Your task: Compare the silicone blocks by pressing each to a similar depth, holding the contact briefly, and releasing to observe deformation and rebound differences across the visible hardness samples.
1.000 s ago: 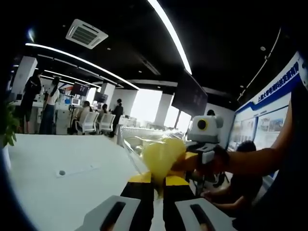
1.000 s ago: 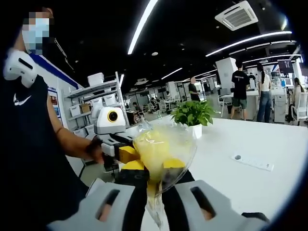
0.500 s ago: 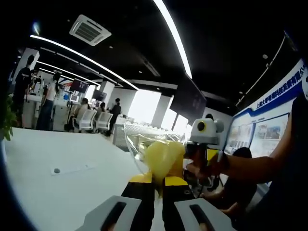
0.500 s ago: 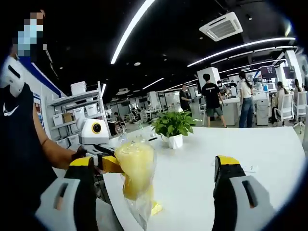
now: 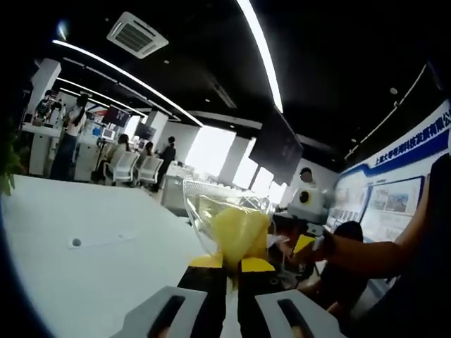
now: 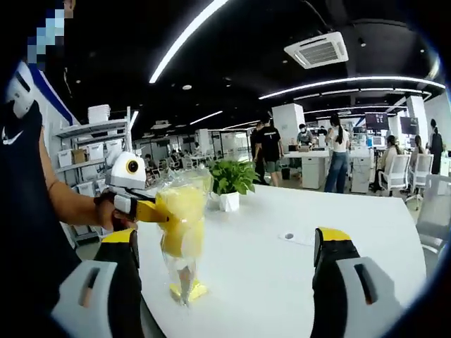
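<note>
The left gripper [image 5: 232, 271] has its jaws pinched on the clear bag [image 5: 227, 215] of yellow blocks [image 5: 238, 232], which stands straight up from them. The right gripper [image 6: 224, 250] is spread wide, well apart, the bag [image 6: 182, 232] hanging left of centre between its jaws, above the white table [image 6: 338, 232].

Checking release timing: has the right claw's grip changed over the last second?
Yes. The right claw went from shut on the yellow bag to open, and the bag now hangs from the left claw, beside the plant.
</note>
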The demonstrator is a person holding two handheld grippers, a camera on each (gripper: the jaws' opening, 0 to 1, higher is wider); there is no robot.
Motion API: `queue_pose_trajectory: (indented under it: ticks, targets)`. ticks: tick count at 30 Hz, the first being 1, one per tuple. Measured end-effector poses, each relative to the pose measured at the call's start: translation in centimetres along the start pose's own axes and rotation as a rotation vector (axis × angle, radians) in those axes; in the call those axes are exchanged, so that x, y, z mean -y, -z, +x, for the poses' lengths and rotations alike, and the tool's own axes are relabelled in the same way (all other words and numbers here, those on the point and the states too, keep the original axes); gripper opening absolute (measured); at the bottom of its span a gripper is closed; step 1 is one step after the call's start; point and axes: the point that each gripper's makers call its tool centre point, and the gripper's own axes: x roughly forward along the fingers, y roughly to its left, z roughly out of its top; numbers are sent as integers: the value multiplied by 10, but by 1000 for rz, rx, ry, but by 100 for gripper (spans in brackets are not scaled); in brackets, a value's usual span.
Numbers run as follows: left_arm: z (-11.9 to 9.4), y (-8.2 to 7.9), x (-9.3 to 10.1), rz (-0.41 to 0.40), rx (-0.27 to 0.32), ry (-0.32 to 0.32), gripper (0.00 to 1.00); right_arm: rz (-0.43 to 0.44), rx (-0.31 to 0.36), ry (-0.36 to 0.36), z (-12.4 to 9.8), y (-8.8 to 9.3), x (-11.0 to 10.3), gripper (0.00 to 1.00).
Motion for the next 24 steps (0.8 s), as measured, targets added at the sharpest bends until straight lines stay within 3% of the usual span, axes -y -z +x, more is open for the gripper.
queue_pose_trajectory:
  ticks: [8, 13, 17, 19, 24]
  targets:
    - [8, 8, -8, -58, -45, -2, 1, 36, -25, 93, -46, 33, 20, 97]
    - [13, 18, -12, -73, -68, -5, 2, 43, -66, 159, -76, 66, 25, 97]
    - [15, 29, -16, -105, -80, -2, 2, 21, -116, 218, -97, 94, 30, 97]
    - [15, 33, -18, -128, -84, -1, 2, -40, -162, 252, -105, 111, 34, 97]
    - [14, 35, -22, -179, -87, -4, 2, -4, -134, 282, -112, 127, 32, 97]
